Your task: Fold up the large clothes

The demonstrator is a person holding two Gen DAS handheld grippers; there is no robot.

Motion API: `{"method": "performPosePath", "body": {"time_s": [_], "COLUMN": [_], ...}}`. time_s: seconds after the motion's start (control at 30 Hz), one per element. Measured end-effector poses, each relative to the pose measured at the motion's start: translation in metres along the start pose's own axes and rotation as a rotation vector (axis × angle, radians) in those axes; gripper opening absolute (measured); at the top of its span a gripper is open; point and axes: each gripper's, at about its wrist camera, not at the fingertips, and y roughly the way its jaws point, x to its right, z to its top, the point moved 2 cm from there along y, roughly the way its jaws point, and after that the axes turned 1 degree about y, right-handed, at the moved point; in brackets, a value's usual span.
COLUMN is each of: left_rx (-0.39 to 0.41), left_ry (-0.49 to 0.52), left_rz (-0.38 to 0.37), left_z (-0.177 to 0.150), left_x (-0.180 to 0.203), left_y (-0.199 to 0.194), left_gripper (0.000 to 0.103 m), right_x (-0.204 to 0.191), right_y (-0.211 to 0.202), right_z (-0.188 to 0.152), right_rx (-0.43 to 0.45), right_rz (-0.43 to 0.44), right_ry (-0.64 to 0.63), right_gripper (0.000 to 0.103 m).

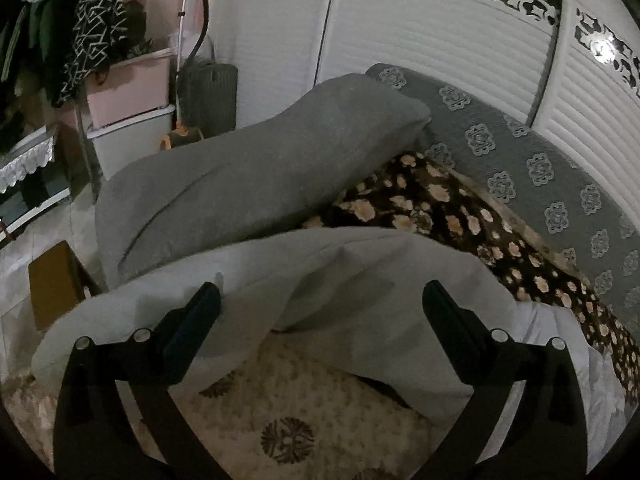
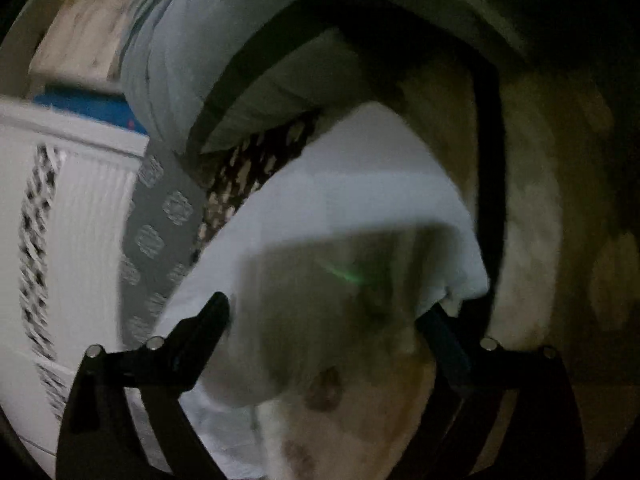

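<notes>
My left hand-held gripper (image 1: 320, 300) is wide open above the white garment (image 1: 360, 280), which lies on a beige flowered blanket (image 1: 288, 412) on the bed. My right hand-held gripper (image 2: 324, 316) is also open, its fingers on both sides of the garment's edge.

Garment (image 1: 360, 280) lies just ahead of left gripper (image 1: 320, 312), spread over patterned cover (image 1: 280, 400) beneath the fingers. Cushion (image 1: 248, 176) beyond it, ahead-left. Flowered blanket (image 1: 460, 216) ahead-right; sofa back (image 1: 540, 168) behind that; folding screen (image 1: 440, 40) farthest back.
</notes>
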Motion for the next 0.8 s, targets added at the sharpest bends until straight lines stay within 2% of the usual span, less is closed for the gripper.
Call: {"method": "performPosePath", "body": {"time_s": [0.03, 0.07, 0.1, 0.17, 0.2, 0.23, 0.3, 0.4, 0.43, 0.5, 0.53, 0.57, 0.63, 0.7, 0.73, 0.8], "left_rx": [-0.007, -0.007, -0.001, 0.013, 0.018, 0.021, 0.015, 0.018, 0.029, 0.053, 0.063, 0.063, 0.043, 0.047, 0.059, 0.072], "left_ry": [0.008, 0.019, 0.036, 0.056, 0.064, 0.062, 0.04, -0.016, -0.03, -0.041, -0.041, -0.042, -0.034, -0.017, -0.002, 0.028], "left_rz": [0.001, 0.0, 0.002, -0.001, -0.007, -0.01, -0.018, -0.04, -0.049, -0.064, -0.076, -0.087, -0.142, -0.175, -0.184, -0.196], "left_z": [-0.001, -0.002, -0.002, 0.0, 0.001, 0.002, 0.005, 0.01, 0.013, 0.017, 0.017, 0.016, 0.011, 0.006, 0.003, -0.003], "left_x": [0.003, 0.006, 0.01, 0.014, 0.014, 0.013, 0.008, 0.002, 0.001, 0.003, 0.006, 0.008, 0.02, 0.032, 0.039, 0.049], "left_y": [0.004, 0.006, 0.007, 0.008, 0.007, 0.007, 0.006, -0.002, -0.006, -0.015, -0.02, -0.024, -0.029, -0.036, -0.041, -0.048], "left_gripper": [0.1, 0.1, 0.1, 0.1, 0.1, 0.099, 0.097, 0.094, 0.094, 0.094, 0.094, 0.094, 0.094, 0.094, 0.094, 0.094], "right_x": [-0.009, -0.015, -0.023, -0.037, -0.049, -0.053, -0.069, -0.1, -0.116, -0.167, -0.197, -0.22, -0.279, -0.315, -0.332, -0.344], "right_y": [0.005, 0.007, 0.007, -0.007, -0.022, -0.028, -0.048, -0.084, -0.096, -0.119, -0.128, -0.131, -0.137, -0.128, -0.118, -0.096], "right_z": [-0.001, 0.0, 0.001, 0.004, 0.006, 0.007, 0.013, 0.011, 0.007, -0.011, -0.03, -0.046, -0.103, -0.153, -0.193, -0.253], "right_rx": [0.01, 0.009, 0.02, 0.083, 0.156, 0.194, 0.257, 0.368, 0.407, 0.444, 0.448, 0.438, 0.384, 0.288, 0.202, 0.059], "right_rz": [-0.042, -0.049, -0.064, -0.105, -0.143, -0.147, -0.126, -0.106, -0.084, 0.031, 0.098, 0.15, 0.287, 0.383, 0.436, 0.466], "right_ry": [-0.07, -0.106, -0.147, -0.204, -0.238, -0.247, -0.253, -0.363, -0.413, -0.544, -0.617, -0.675, -0.845, -0.956, -1.026, -1.121], "right_gripper": [0.055, 0.034, 0.023, 0.013, 0.011, 0.011, 0.01, 0.01, 0.01, 0.01, 0.01, 0.011, 0.011, 0.012, 0.012, 0.013]}}
